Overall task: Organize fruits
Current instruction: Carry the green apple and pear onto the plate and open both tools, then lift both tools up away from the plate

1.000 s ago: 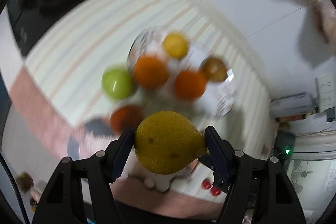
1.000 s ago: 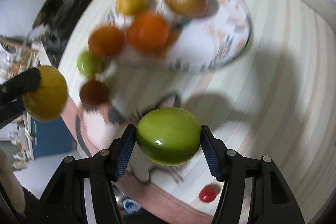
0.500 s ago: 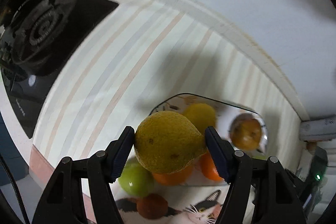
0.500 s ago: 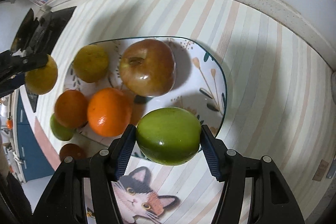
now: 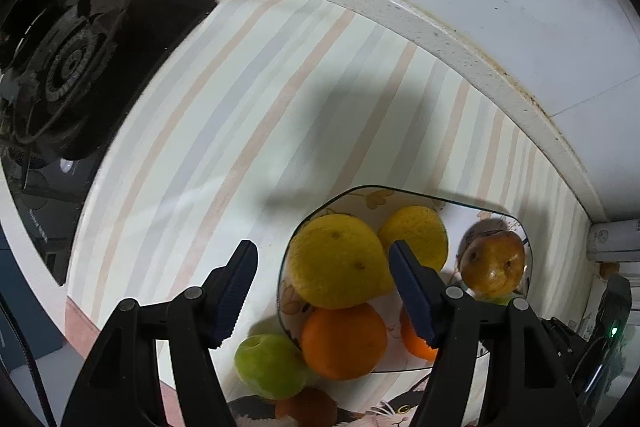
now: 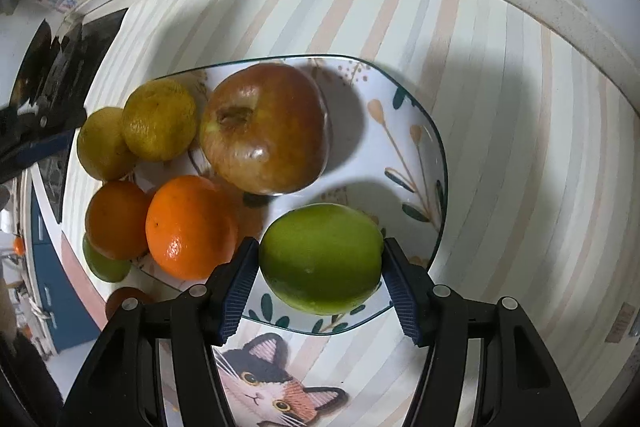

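A patterned plate (image 6: 404, 131) holds a red-brown apple (image 6: 266, 129), two oranges (image 6: 190, 227), and two yellow lemons (image 6: 160, 125). My left gripper (image 5: 322, 293) is open; the yellow lemon (image 5: 338, 261) lies between its spread jaws on the plate's left rim (image 5: 352, 193). My right gripper (image 6: 318, 283) is shut on a green apple (image 6: 322, 259), held low over the plate's near part. The left gripper's fingers (image 6: 36, 139) show at the left edge of the right wrist view.
A second green apple (image 5: 270, 365) and a brown fruit (image 5: 306, 407) lie beside the plate's near-left rim on a cat-print mat (image 6: 276, 383). A black gas stove (image 5: 64, 75) stands to the left. The raised counter edge and wall (image 5: 440, 39) run behind the striped counter.
My left gripper has opened and let the yellow lemon go onto the plate. My right gripper has come lower over the plate with the green apple.
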